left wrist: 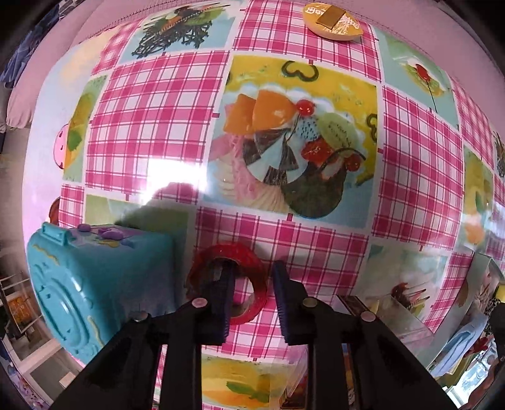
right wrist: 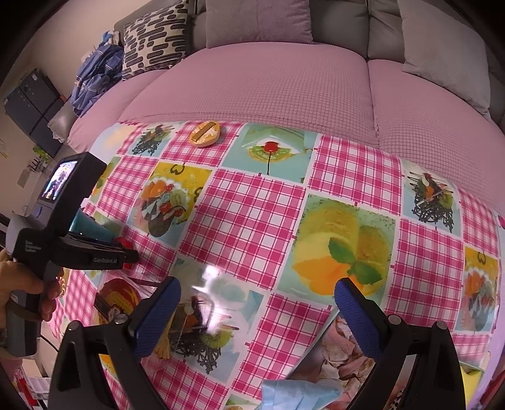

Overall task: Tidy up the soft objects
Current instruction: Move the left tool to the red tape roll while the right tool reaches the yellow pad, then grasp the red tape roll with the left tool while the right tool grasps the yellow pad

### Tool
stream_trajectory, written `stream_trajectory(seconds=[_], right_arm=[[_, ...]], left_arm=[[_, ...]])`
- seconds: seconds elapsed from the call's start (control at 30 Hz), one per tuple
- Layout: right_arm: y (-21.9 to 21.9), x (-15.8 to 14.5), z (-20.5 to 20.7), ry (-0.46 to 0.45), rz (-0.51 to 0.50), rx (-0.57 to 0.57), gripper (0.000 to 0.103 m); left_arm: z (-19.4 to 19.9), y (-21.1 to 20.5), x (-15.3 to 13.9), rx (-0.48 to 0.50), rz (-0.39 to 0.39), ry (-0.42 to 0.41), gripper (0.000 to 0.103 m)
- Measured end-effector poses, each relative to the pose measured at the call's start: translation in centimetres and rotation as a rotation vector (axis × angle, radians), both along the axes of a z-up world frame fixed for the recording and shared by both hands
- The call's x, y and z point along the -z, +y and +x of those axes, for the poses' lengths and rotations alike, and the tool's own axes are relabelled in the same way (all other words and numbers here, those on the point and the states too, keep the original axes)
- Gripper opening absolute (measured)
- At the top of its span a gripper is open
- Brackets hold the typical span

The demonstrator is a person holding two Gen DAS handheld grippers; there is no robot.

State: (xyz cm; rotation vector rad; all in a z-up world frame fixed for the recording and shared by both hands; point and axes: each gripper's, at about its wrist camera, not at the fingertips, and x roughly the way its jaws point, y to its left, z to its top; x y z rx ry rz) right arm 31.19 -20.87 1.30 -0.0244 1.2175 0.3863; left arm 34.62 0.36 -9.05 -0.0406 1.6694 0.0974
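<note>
In the left wrist view a red translucent ring toy (left wrist: 257, 277) lies on the checked tablecloth (left wrist: 151, 126). My left gripper (left wrist: 252, 299) is open; its left finger sits inside the ring's hole and the right finger stands outside the ring's right rim. A teal box (left wrist: 94, 284) stands just left of the ring. A yellow oval soft toy (left wrist: 331, 20) lies at the far edge; it also shows in the right wrist view (right wrist: 204, 134). My right gripper (right wrist: 257, 302) is open and empty above the cloth.
A clear plastic box (left wrist: 407, 312) stands to the right of the left gripper. A light blue cloth (right wrist: 300, 394) lies under the right gripper. A pink-covered sofa (right wrist: 284, 88) with cushions lies beyond the table's far edge.
</note>
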Motion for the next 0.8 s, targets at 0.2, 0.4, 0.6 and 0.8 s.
stream_trajectory(seconds=[0.2,0.4,0.6,0.8], right_arm=[[0.8,0.0,0.9,-0.003,-0.020,-0.010,0.099],[3.4,-1.1,3.5,-0.028,-0.021,-0.042,0.099],[7.0,-1.5,7.8,-0.052,-0.016,-0.065,0.099],[10.7,0.5,12.1,-0.037,-0.021,-0.052,0.094]], left_arm=[[0.6,-0.6,0.6,0.031,-0.014,-0.030,0.013],[2.7,-0.3,0.4,0.056,-0.026,-0.084,0.009],[4.7,2.0,-1.5,0.008,-0.070,-0.182,0.009],[6.6,5.3,-3.5,-0.045,-0.109,-0.308,0.009]])
